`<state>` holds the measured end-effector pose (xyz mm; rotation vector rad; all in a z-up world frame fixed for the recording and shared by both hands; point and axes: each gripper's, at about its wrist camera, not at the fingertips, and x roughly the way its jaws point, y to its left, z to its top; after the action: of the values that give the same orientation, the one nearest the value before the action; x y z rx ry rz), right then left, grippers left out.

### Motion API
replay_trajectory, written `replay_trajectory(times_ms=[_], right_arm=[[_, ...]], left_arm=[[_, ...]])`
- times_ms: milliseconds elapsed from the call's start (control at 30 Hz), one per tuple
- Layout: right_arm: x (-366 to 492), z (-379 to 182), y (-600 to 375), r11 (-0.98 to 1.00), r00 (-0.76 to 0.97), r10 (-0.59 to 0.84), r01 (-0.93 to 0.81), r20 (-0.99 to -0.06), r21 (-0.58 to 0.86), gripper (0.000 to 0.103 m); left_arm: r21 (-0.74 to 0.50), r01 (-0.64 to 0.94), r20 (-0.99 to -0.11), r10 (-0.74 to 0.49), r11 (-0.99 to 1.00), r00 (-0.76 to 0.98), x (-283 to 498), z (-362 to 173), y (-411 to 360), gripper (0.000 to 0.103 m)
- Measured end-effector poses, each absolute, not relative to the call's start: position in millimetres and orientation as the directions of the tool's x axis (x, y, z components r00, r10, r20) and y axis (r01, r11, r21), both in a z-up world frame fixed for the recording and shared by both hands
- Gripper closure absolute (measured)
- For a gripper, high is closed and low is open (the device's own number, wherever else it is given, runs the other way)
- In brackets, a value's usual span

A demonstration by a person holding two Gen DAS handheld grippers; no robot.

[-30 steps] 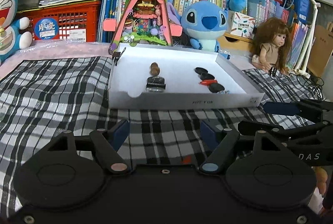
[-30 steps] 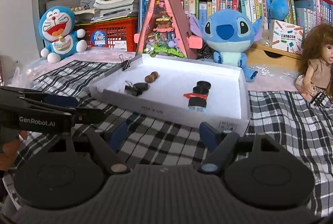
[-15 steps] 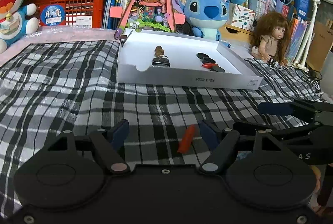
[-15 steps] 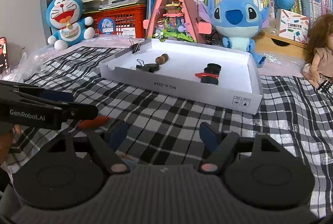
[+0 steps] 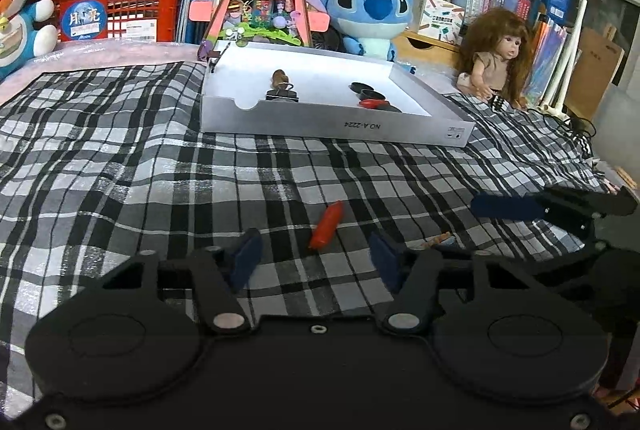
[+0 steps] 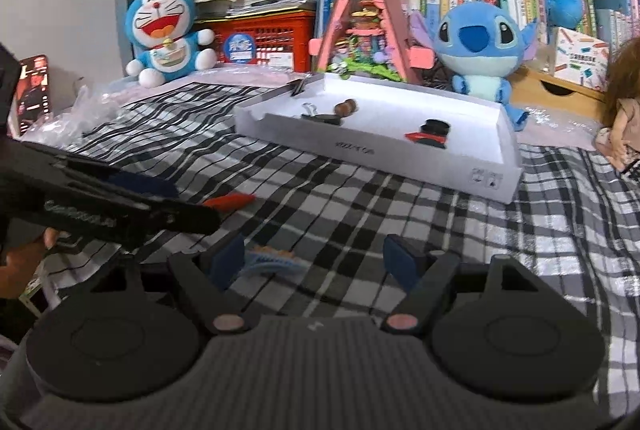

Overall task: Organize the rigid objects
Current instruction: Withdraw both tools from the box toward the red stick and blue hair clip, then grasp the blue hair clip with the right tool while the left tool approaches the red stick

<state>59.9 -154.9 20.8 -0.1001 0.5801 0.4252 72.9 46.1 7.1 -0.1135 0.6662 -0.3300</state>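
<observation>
Left claw [image 5: 316, 256] has just been closing, now approx half-open; red sausage-shaped piece [image 5: 327, 224] lies on plaid cloth [image 5: 120, 166] between its pads, untouched. Right claw [image 6: 316, 258] wide, empty, blue comb-like bit [image 6: 270, 260] by its left pad. White tray [image 5: 332, 126] w/ clips and caps beyond.

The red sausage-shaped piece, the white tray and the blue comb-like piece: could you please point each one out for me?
red sausage-shaped piece [image 5: 327, 224], left wrist view, middle of its body.
white tray [image 5: 336, 126], left wrist view, bare front wall.
blue comb-like piece [image 6: 269, 261], right wrist view, its blue body on the cloth.
</observation>
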Motion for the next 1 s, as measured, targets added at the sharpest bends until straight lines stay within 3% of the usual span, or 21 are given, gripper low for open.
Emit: replay_trajectory(times_ms=[133,233,767,867,933,1000], right_arm=[[59,16,-151,0.906,0.743,0.365,-0.422,-0.561,0.032,0.018],[59,13,-148,0.905,0.739,0.37,-0.424,-0.564,0.038,0.018],[56,8,-143,0.919,0.757,0.343,-0.394,-0.556,0.031,0.018],[54,9,-144,0.926,0.765,0.336,-0.376,-0.549,0.043,0.025],[53,9,-144,0.93,0.77,0.334,-0.363,-0.544,0.057,0.038],[51,10,-145,0.932,0.771,0.341,-0.353,-0.538,0.084,0.052]], left_arm=[[-0.222,0.264,-0.583,-0.345,0.938,0.736,77,7,44,0.062],[-0.221,0.269,-0.588,-0.348,0.937,0.73,79,6,42,0.073],[-0.109,0.173,-0.605,-0.203,0.979,0.77,83,5,56,0.069],[-0.101,0.17,-0.602,-0.196,0.98,0.774,82,5,52,0.066],[-0.108,0.17,-0.599,-0.201,0.979,0.775,80,6,51,0.061],[-0.114,0.175,-0.591,-0.209,0.978,0.779,78,7,49,0.049]])
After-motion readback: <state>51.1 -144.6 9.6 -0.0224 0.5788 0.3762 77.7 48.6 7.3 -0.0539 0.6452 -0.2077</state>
